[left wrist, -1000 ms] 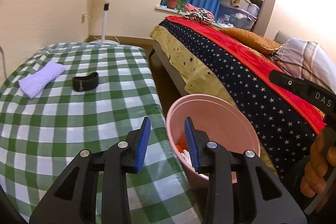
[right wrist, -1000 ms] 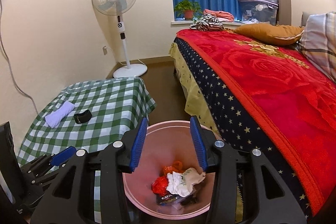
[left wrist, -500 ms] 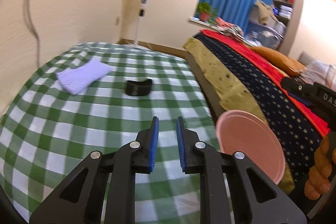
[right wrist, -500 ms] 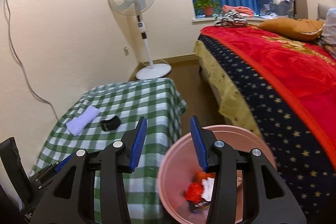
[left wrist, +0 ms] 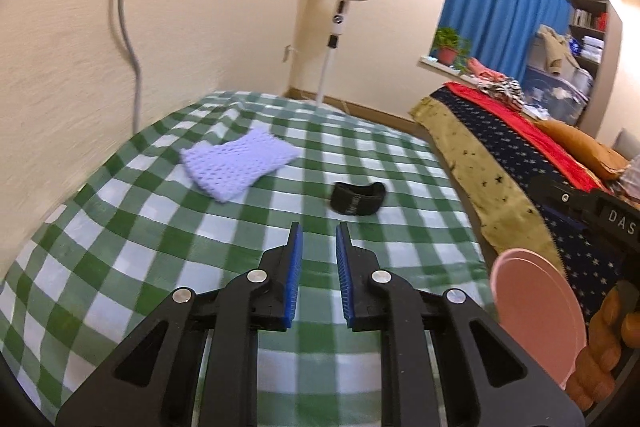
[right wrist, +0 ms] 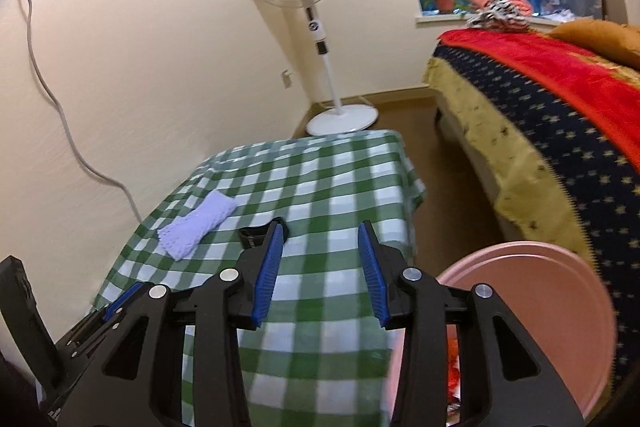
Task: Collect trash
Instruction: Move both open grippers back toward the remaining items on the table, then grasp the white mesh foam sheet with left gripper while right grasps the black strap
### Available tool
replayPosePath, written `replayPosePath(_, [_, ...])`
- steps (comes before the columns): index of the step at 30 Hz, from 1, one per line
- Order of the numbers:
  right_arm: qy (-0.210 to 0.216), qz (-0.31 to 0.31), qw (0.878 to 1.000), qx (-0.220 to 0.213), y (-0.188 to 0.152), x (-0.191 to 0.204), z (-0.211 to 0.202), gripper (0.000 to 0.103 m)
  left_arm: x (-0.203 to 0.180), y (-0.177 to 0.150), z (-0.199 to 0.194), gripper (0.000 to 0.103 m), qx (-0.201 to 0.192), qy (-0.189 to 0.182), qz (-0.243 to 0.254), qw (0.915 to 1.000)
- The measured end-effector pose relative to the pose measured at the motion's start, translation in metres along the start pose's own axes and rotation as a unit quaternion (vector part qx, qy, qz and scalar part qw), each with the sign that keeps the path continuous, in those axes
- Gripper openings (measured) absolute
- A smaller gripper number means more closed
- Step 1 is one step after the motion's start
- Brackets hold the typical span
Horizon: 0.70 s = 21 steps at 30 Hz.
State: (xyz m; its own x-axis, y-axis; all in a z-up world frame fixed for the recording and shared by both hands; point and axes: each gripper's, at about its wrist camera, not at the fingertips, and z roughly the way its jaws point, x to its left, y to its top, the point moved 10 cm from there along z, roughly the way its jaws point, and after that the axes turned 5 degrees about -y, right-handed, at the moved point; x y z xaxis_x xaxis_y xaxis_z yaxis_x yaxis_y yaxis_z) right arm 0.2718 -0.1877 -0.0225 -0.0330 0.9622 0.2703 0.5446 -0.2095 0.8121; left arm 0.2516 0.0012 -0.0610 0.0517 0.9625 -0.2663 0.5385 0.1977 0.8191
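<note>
Item: table (left wrist: 120, 267), covered in a green-and-white check cloth, one long edge lying along the wall, the opposite edge facing the bed (right wrist: 560, 131).

Contents, trash candidates:
- Lavender knitted cloth (left wrist: 236, 163), lying flat toward the wall-side edge, past the middle of the table.
- Black band-like object (left wrist: 358, 199), sitting nearer the bed-side edge, well apart from the cloth; what it is exactly cannot be told.

Receptacle: pink bin (right wrist: 528, 311), standing on the floor just off the table's bed-side edge, near corner; red and white scraps are showing inside it.

Tools:
- Left gripper (left wrist: 318, 245), hovering over the near part of the table and pointing toward the black object; jaws are standing a narrow gap apart with nothing between them, having closed further within the last second.
- Right gripper (right wrist: 320, 243), hanging above the near edge; jaws are standing wider apart, empty, and have just been closing a little.
- Person's fingers (left wrist: 600, 359), gripping the right tool's handle.

Handling note, judged: the step in hand is reaching for the next piece. The left jaws are looking too narrow for the black object and would want widening before descending; coming straight down avoids dragging the cloth cover.

Clearance: the table surface is lying open between both items. The bed-side edge is giving a short drop path to the bin; the gap between table and bed is narrow.
</note>
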Motion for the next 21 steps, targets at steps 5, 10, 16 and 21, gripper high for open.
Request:
replayPosePath(5, [0.023,-0.006,1.0,0.006,-0.002,0.026,0.032,0.038,0.031,0.01,0.018,0.017,0.003,0.031,-0.015,0.9994])
replayPosePath(10, [0.037,0.003,0.999,0.022,-0.01,0.042,0.063,0.038,0.062,0.023,0.033,0.017,0.001,0.055,-0.036,0.9978])
replayPosePath(16, [0.039,0.009,0.999,0.036,-0.014,0.054,0.099,0.039,0.088,0.034,0.056,0.017,0.008,0.068,-0.06,0.9959])
replayPosePath(21, [0.034,0.017,0.998,0.054,-0.018,0.055,0.124,0.04,0.102,0.037,0.074,0.017,0.019,0.075,-0.077,0.994])
